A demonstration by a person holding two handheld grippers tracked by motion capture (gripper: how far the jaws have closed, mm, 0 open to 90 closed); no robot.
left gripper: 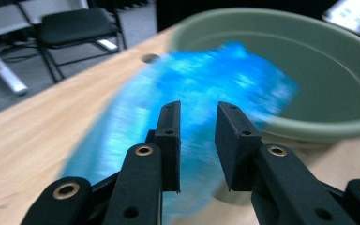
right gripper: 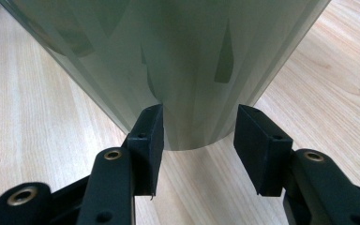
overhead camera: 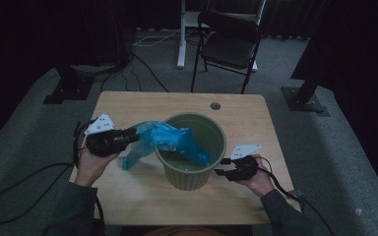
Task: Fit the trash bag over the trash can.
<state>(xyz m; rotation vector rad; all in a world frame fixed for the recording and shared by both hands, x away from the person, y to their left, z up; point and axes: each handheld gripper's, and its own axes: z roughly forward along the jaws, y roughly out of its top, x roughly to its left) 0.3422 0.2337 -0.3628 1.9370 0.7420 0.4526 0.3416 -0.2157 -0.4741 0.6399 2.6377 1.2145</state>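
**One thin blue bag, half over the bin's rim**

One blue plastic bag point(overhead camera: 170, 140) is the thing in hand: a crumpled, translucent film, bright blue with paler folds. It lies draped across the left side of the green waste bin point(overhead camera: 193, 174), one end hanging down inside the bin, the other trailing outside it toward the left gripper point(overhead camera: 128, 137). I judge it very light, limp and slippery, apt to slide or tear if pulled hard (it will not keep any shape by itself). The best hold is probably a bunched fold near its edge, not a single flat layer.

In the left gripper view the black jaws stand partly apart with the blue film between them; the blur hides whether the pads press it, so I cannot tell if the bag is truly gripped.

The right gripper point(overhead camera: 224, 171) sits low at the bin's right side, its jaws open just beside the bin's ribbed wall, holding nothing.

The bin stands upright on the wooden table point(overhead camera: 128, 196).
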